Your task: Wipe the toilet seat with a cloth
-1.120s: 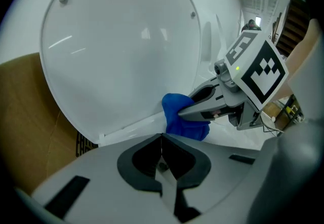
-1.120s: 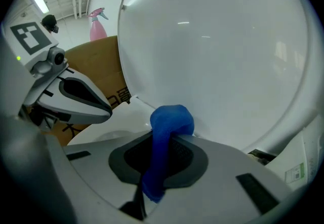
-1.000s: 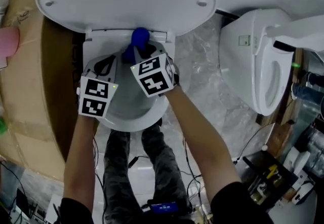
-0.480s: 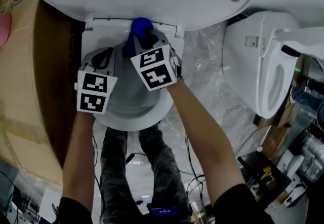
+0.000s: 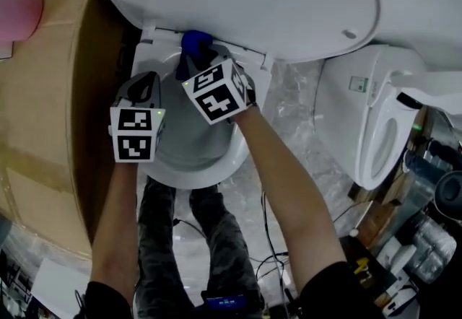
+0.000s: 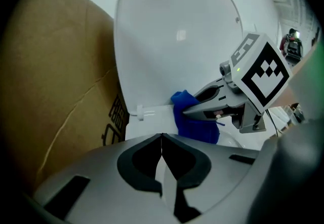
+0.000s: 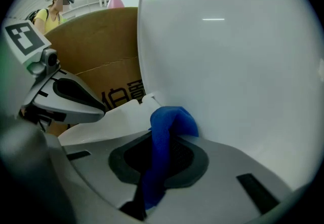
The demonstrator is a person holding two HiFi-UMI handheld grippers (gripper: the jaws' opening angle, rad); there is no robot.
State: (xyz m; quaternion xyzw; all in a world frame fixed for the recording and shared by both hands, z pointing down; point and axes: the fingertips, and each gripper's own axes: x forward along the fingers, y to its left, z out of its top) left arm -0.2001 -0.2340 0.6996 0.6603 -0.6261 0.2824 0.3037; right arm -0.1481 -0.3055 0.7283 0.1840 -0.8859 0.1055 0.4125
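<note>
holding: right gripper (image 5: 196,63) has its jaws clamped on the blue cloth (image 5: 195,43), which runs between them and bunches at the tips.
cloth place: at the rear edge of the toilet seat (image 5: 209,166), by the hinge (image 6: 144,114) under the raised lid (image 5: 245,0).
left gripper (image 6: 162,139): jaws pressed together with nothing between them, over the seat's left side, just beside the right one.
forearms (image 5: 289,188): both reach forward, grippers tilted down toward the hinge.
writing: dark printed characters on the cardboard box (image 5: 43,115) left of the seat, cut off and not readable.
change: cloth and both grippers have shifted slightly left along the rear edge, and both grippers have rolled.
</note>
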